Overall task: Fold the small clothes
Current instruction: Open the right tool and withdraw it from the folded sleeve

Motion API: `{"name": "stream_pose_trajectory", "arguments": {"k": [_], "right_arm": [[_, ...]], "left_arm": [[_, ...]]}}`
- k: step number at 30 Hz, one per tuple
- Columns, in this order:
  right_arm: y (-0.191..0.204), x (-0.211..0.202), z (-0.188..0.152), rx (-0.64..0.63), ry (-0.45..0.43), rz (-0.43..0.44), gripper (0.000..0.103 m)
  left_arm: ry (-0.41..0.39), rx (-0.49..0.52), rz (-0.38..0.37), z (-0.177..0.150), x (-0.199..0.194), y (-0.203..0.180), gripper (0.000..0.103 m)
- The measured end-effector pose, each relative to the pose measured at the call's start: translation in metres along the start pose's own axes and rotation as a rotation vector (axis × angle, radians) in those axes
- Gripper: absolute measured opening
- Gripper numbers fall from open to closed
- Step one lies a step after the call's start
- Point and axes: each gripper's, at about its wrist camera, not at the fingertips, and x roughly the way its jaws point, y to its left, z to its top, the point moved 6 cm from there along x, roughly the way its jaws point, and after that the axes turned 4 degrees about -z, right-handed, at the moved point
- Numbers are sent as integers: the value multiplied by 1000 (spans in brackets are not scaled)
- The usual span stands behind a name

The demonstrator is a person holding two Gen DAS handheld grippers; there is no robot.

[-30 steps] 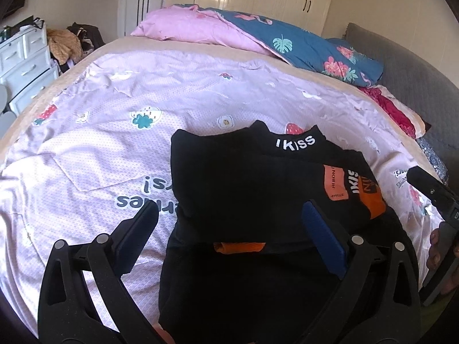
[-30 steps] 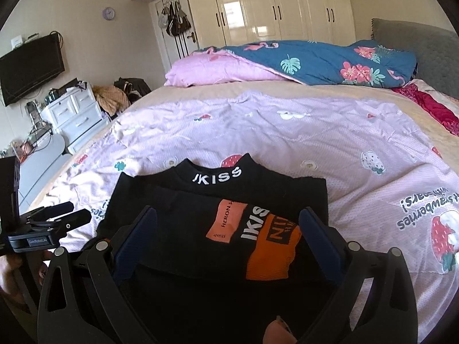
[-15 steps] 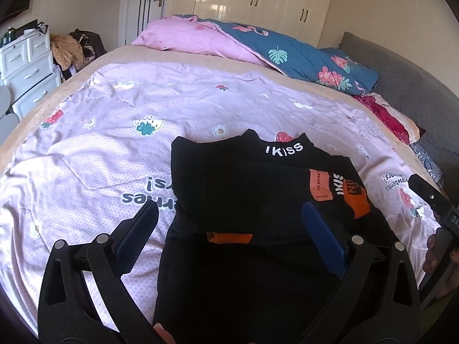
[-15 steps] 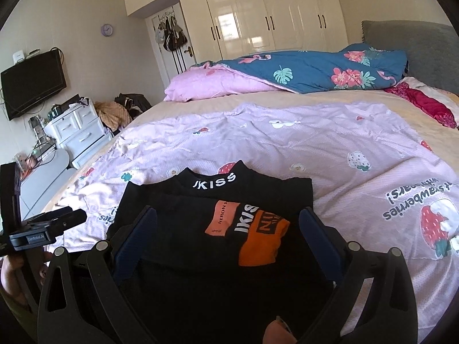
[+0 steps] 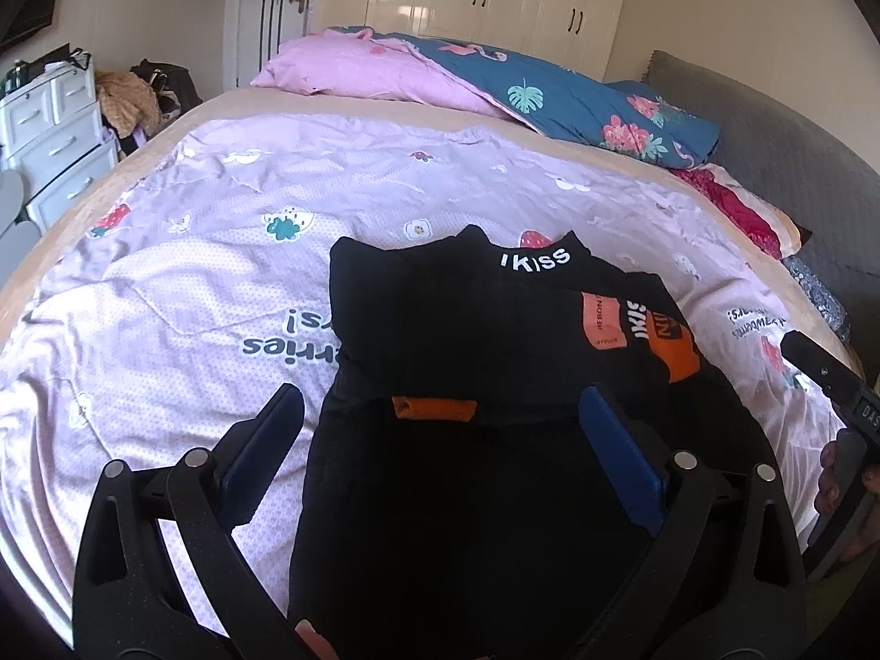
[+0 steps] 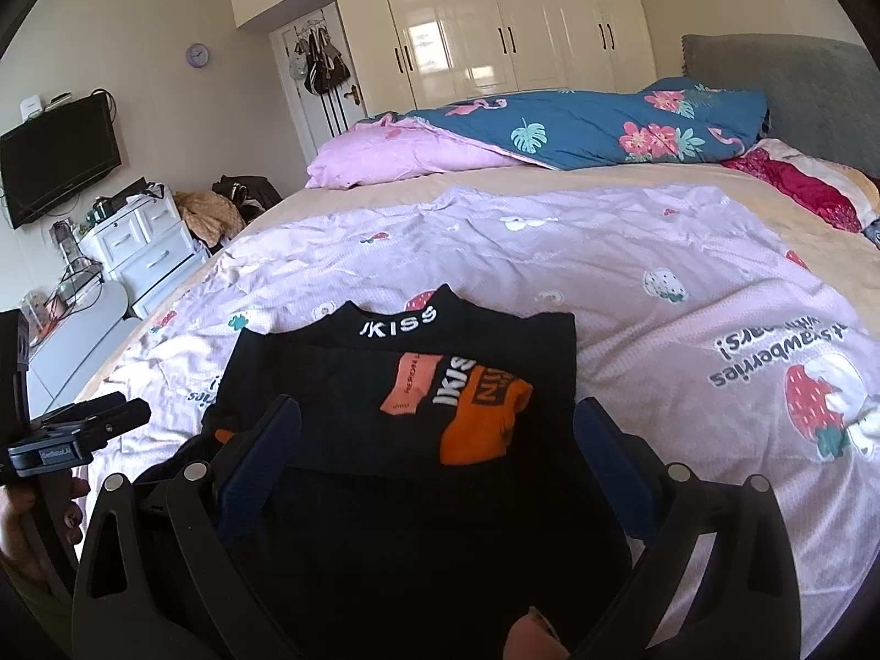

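The black shirt (image 5: 473, 341) lay partly folded on the pink strawberry-print quilt (image 5: 165, 286), its collar, lettered "IKISS", pointing away from the cameras toward the far side of the bed, so that its long axis ran from the grippers toward the wardrobes. A sleeve with orange patches was folded across the chest, on the right in both views, and the lower part of the garment spread dark toward the near edge. The left gripper (image 5: 440, 440) hovered over the hem with its blue-padded fingers spread wide, holding nothing; the right gripper (image 6: 437, 443) was equally wide apart and empty above the same cloth. Beyond lay a blue floral duvet (image 6: 594, 126), cream wardrobes (image 6: 495, 27), a white drawer unit (image 6: 143, 253) and a wall-mounted television (image 6: 60, 159).
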Motion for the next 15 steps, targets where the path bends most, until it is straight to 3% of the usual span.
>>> {"name": "stream_pose_trajectory", "arguments": {"k": [15], "right_arm": [[-6,-27,-37,-34,58,-34,99]], "left_arm": [[47,1,17,-34,-20,10,94]]}}
